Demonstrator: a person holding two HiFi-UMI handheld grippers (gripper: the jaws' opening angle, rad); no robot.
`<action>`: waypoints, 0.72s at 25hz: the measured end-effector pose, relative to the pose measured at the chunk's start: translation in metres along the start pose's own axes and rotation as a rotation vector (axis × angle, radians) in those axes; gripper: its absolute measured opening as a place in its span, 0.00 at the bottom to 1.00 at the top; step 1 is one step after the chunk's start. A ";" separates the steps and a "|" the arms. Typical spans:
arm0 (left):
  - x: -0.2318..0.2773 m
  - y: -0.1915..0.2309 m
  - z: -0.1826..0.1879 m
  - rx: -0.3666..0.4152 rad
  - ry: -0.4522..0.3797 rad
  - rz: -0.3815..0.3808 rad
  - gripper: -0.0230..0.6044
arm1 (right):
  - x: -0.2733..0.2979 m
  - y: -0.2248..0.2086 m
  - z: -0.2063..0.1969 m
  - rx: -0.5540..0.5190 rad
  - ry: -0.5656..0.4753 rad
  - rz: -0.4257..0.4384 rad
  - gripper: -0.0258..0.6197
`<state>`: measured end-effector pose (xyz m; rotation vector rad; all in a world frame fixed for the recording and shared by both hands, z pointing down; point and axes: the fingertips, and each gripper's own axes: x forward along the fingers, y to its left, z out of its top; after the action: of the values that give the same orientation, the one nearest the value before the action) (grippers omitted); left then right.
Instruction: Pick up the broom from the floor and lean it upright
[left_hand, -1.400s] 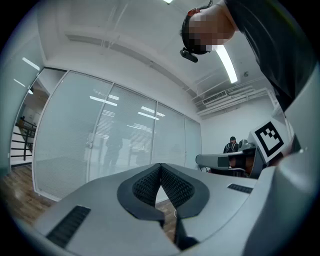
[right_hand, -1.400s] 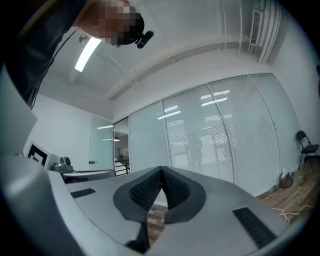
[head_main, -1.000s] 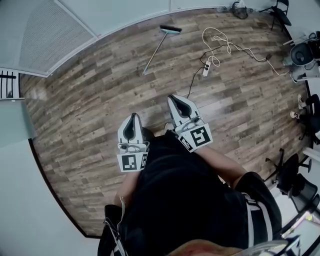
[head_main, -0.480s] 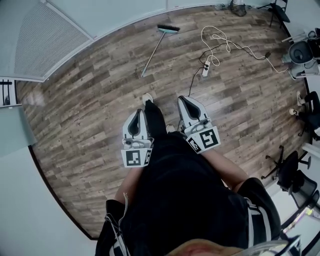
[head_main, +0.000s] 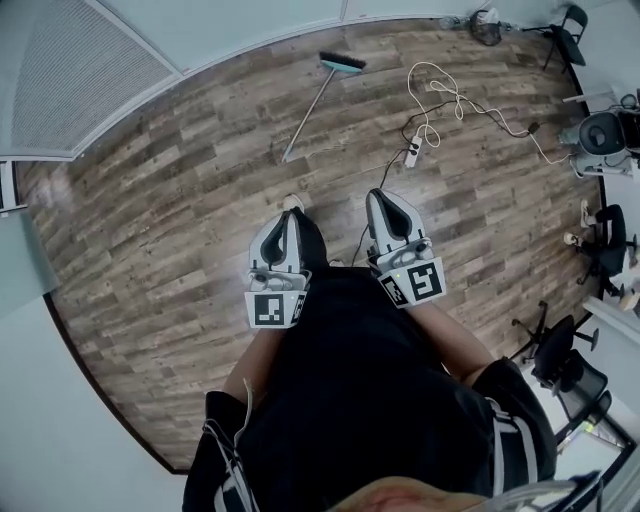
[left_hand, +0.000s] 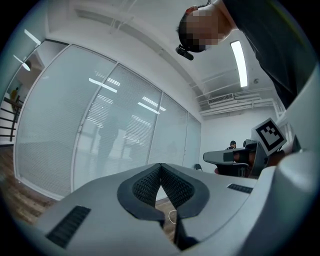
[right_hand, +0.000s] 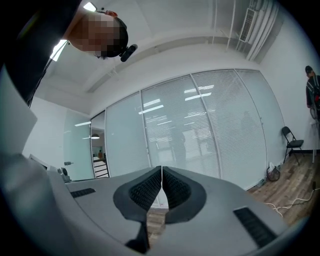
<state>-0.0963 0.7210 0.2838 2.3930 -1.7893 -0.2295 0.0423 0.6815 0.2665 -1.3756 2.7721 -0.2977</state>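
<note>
The broom (head_main: 310, 112) lies flat on the wood floor near the glass wall, its teal head (head_main: 342, 64) at the far end and its pale handle running towards me. Both grippers are held level in front of the person's body, well short of the broom. The left gripper (head_main: 289, 220) is shut with nothing in it, and its dark pads meet at the tip in the left gripper view (left_hand: 160, 167). The right gripper (head_main: 384, 197) is also shut and empty, with its pads together in the right gripper view (right_hand: 161, 170). Neither gripper view shows the broom.
A white cable and a power strip (head_main: 411, 152) lie on the floor to the right of the broom. Office chairs (head_main: 603, 130) and equipment stand along the right side. A glass wall with blinds (head_main: 200, 40) borders the far floor. The person's shoe (head_main: 293, 203) sits between the grippers.
The person has stepped forward across the floor, both shut grippers travelling along. A leg and shoe have come into view between the grippers. The broom has not moved.
</note>
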 end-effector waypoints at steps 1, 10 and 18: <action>0.010 0.013 0.004 -0.004 -0.006 0.006 0.07 | 0.014 -0.003 0.002 -0.006 0.003 -0.006 0.07; 0.073 0.099 0.013 -0.029 0.012 0.008 0.07 | 0.109 -0.030 -0.002 -0.076 0.110 -0.116 0.07; 0.095 0.142 0.022 -0.066 -0.018 -0.001 0.07 | 0.147 -0.033 0.003 -0.038 0.096 -0.129 0.07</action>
<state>-0.2073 0.5900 0.2878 2.3536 -1.7602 -0.3060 -0.0213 0.5451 0.2781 -1.5944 2.7827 -0.3254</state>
